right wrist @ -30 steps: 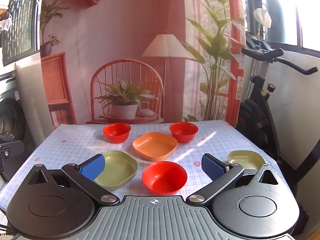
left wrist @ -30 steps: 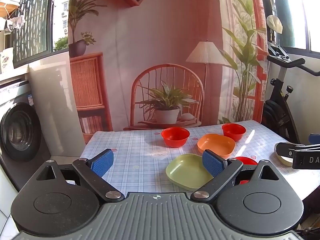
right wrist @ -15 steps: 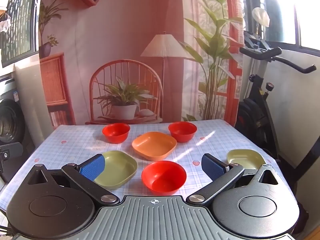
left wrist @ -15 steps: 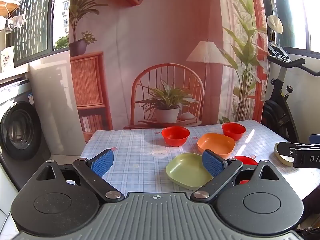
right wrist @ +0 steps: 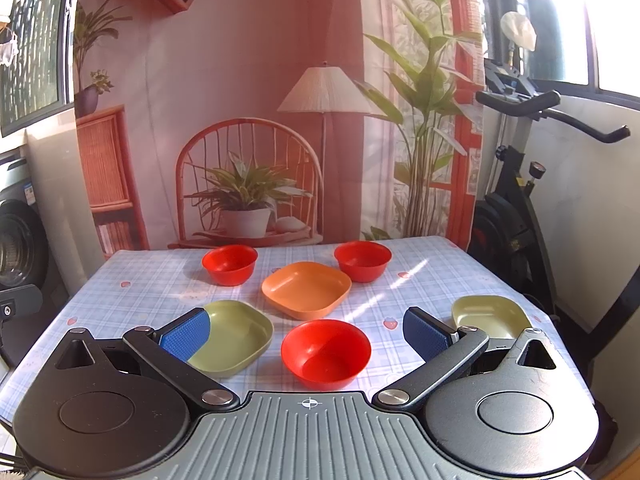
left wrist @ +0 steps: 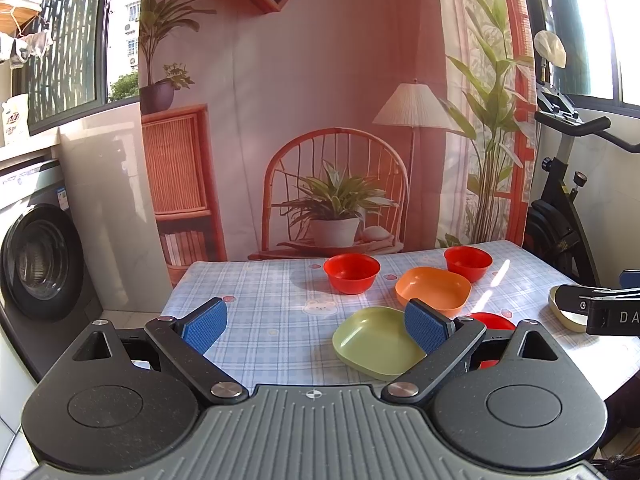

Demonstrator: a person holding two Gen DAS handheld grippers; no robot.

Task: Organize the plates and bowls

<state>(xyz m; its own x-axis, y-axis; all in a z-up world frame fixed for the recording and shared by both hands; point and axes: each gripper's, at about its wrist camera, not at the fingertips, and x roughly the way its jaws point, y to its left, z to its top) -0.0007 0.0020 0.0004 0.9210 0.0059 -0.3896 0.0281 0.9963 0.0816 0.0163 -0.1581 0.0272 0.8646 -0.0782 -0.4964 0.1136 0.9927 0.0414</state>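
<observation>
Nothing is sorted yet, judging by the layout: all six dishes lie singly on the blue-checked tablecloth (right wrist: 132,300), none stacked.

Dishes, right wrist view:
- Three round red plastic bowls: far left (right wrist: 229,265), far right (right wrist: 362,260), near centre (right wrist: 325,353).
- Orange rounded-square plastic plate (right wrist: 307,289) between the two far bowls, slightly nearer.
- Olive-green rounded-square plate (right wrist: 236,336) near left, just beside the near red bowl.
- Second olive-green plate (right wrist: 490,316) near the right edge of the table, well apart from the rest.

Grippers:
- Left gripper (left wrist: 316,326): blue-padded fingers spread wide, holding nothing, above the near left of the table.
- Right gripper (right wrist: 306,336): fingers likewise wide apart and empty, bracketing the near red bowl in view but probably above and short of it; contact cannot be confirmed.

Remaining: all of it, presumably bowls nested together and plates stacked.

View differences: the left wrist view hides most of the near red bowl behind its right finger and shows the right gripper's body covering part of the right-edge plate; the right wrist view shows both whole. Only the left wrist view shows the washing machine (left wrist: 36,256) in full.
</observation>
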